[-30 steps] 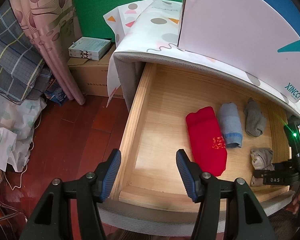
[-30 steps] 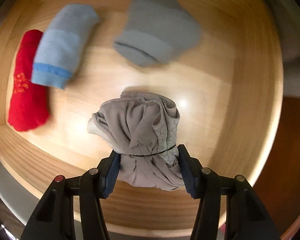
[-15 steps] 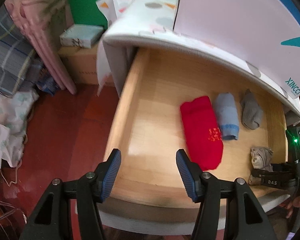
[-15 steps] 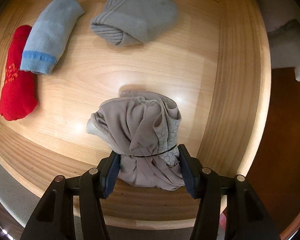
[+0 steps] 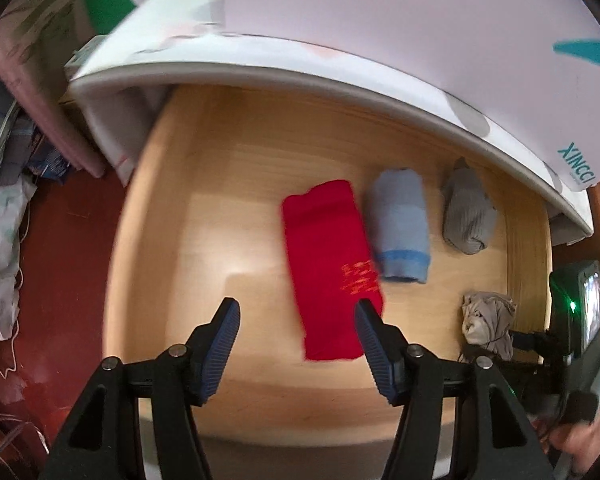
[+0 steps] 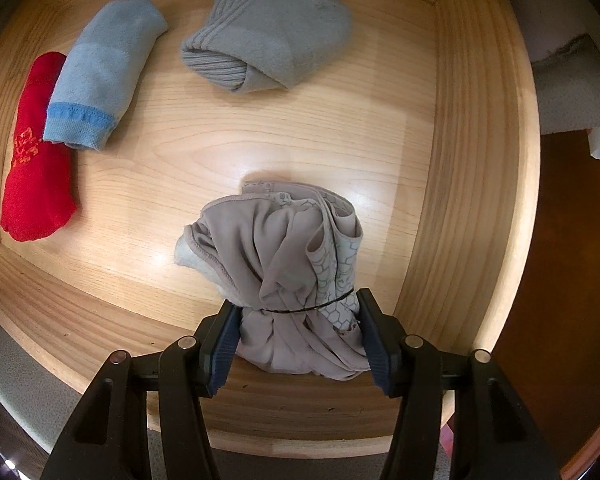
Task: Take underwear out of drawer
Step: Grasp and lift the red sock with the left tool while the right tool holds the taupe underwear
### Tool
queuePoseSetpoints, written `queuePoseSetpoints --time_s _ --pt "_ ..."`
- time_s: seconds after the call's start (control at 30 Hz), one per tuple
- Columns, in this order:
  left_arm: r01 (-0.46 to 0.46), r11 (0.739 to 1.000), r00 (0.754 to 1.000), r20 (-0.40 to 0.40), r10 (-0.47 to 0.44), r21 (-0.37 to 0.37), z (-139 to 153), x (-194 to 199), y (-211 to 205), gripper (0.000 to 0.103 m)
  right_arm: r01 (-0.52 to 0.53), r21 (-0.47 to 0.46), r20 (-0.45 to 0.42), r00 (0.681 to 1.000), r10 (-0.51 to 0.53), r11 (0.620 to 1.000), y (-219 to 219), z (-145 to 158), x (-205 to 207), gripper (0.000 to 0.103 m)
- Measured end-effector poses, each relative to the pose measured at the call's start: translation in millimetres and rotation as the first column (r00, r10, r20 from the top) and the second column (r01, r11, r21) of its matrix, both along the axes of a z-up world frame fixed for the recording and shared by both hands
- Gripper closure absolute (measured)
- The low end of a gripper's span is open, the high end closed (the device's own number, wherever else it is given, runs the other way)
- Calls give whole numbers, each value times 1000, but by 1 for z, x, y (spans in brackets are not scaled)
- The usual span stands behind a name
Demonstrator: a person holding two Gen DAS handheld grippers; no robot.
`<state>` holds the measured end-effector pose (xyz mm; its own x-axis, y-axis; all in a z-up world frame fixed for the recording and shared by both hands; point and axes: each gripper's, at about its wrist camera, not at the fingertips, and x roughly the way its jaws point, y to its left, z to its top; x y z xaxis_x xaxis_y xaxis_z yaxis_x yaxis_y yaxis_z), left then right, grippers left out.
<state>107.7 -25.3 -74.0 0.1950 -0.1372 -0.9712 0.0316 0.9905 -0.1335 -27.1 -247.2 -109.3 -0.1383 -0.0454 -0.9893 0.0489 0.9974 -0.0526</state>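
The wooden drawer point(image 5: 220, 200) stands pulled out. A beige underwear bundle point(image 6: 284, 264), tied with a thin black band, is pinched between the pads of my right gripper point(image 6: 298, 304) near the drawer's front right corner point(image 6: 480, 160). The left wrist view shows the same bundle point(image 5: 486, 316) at the right. My left gripper point(image 5: 296, 306) hangs over the drawer floor, its jaws opening with nothing gripped. A red roll point(image 5: 326, 268) lies below, close to the right fingertip. A light blue sock roll point(image 5: 400, 224) and a grey sock roll point(image 5: 466, 212) lie further right.
A white desk top point(image 5: 300, 64) with a patterned cloth overhangs the drawer's back, and a white board point(image 5: 420, 20) stands on it. Left of the drawer are red-brown floor point(image 5: 60, 260), a pink curtain and heaped cloth point(image 5: 0, 220). A person's hand point(image 5: 580, 444) shows at bottom right.
My left gripper has come in over the drawer and lower, so the red roll now sits by its right fingertip. The right gripper keeps its hold on the bundle and has barely moved.
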Motion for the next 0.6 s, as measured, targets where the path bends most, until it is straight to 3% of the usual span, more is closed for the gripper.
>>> queuePoseSetpoints --time_s 0.23,0.4,0.6 --pt "10 999 999 -42 -9 31 -16 17 -25 42 0 -1 0 1000 0 1000 0 0 0 50" --pt "-1 1000 997 -77 2 11 -29 28 -35 42 2 -1 -2 1000 -2 1000 2 -2 1 49" --pt "-8 997 986 -167 20 77 -57 36 -32 41 2 -1 -2 1000 -2 1000 2 -2 1 49"
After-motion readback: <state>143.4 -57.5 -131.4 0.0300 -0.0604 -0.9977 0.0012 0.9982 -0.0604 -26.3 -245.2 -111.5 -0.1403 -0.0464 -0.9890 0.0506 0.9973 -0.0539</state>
